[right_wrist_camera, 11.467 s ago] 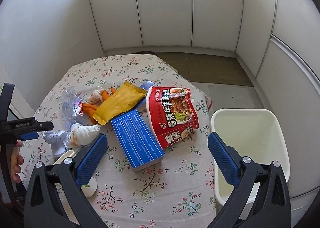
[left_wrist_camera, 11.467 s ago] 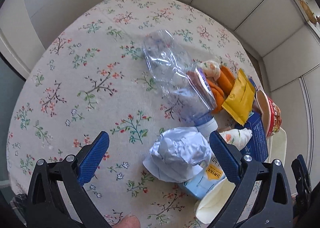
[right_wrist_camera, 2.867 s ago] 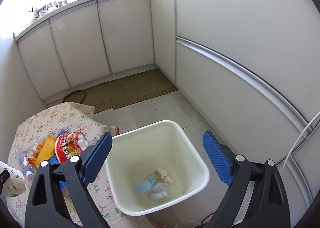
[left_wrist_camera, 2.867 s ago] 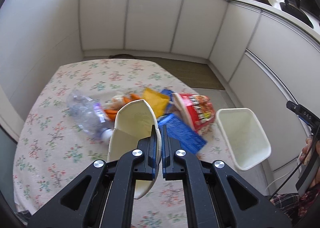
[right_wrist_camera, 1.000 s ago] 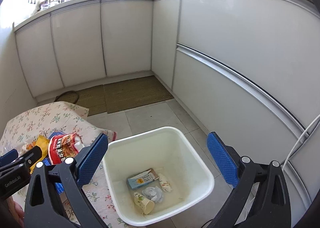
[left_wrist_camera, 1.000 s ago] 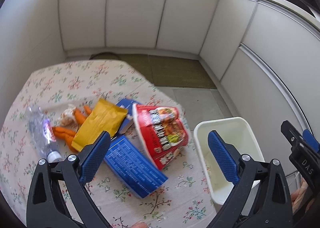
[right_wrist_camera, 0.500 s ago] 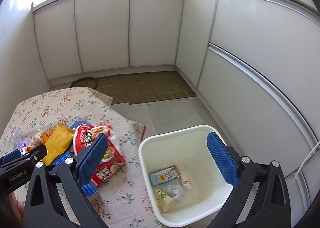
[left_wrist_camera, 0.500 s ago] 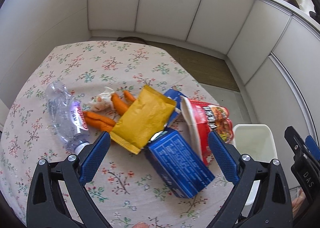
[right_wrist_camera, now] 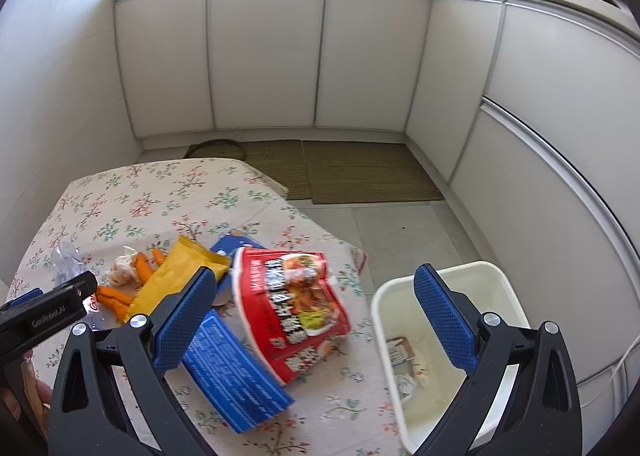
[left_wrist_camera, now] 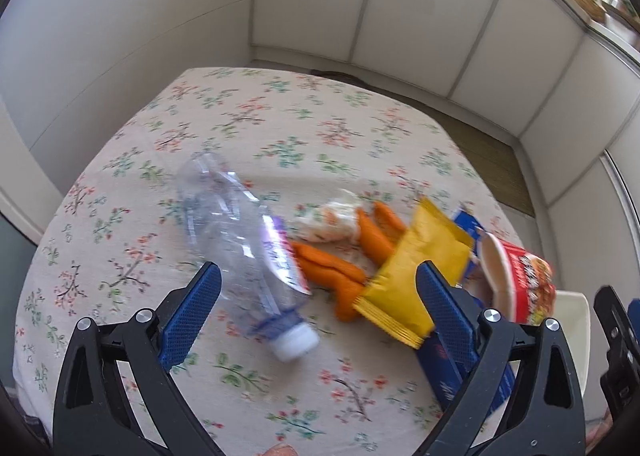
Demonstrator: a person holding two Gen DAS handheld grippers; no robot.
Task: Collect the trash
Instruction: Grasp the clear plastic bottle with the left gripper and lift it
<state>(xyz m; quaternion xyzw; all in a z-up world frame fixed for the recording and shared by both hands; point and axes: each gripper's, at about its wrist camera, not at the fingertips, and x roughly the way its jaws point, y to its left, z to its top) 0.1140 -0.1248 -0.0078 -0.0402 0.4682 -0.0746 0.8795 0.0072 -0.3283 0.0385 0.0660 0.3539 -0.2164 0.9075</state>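
while the crushed clear plastic bottle (left_wrist_camera: pixel 244 252) lies capped on the floral tablecloth (left_wrist_camera: pixel 248 127) beside orange peels (left_wrist_camera: pixel 332 268), the left gripper (left_wrist_camera: pixel 316 296) hovers over it spread wide, likely lining up; the right gripper (right_wrist_camera: pixel 316 320), also released, waits near the white bin (right_wrist_camera: pixel 508 296).

The yellow packet (left_wrist_camera: pixel 412 280) covers part of the orange peels (left_wrist_camera: pixel 328 268); the bin (right_wrist_camera: pixel 448 340) contents are too blurred to tell

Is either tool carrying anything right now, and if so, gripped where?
Nothing is held. The left tool and the right tool are both open and bare, above the table.
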